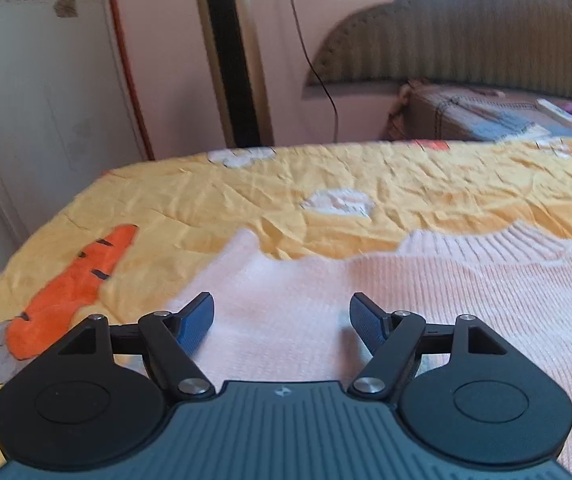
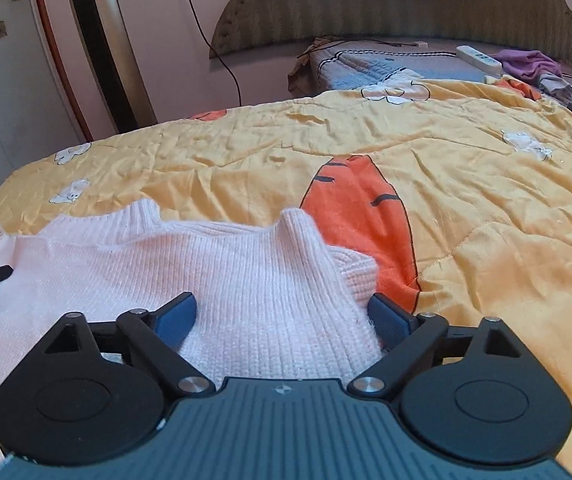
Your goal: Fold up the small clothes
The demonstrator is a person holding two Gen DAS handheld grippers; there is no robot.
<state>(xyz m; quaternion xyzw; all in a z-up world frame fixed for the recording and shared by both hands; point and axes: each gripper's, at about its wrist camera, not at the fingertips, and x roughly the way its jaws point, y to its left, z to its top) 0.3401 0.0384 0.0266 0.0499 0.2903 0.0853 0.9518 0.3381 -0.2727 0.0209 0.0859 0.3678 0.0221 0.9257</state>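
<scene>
Bed covered by a crumpled yellow quilt (image 2: pixel 246 160) printed with orange carrots (image 2: pixel 359 204) and white rabbits. Pink wall behind, scalloped headboard (image 2: pixel 405 4), tall tower fan (image 2: pixel 102 44) at left. Pale pink ribbed knit sweater (image 2: pixel 206 276) lies flat on the quilt, collar edge rumpled, one part folded over at its right side. Left hand-held gripper (image 1: pixel 282 320) released, jaws spread above the knit. Right hand-held gripper (image 2: pixel 282 316) likewise released, over the sweater's right edge.
</scene>
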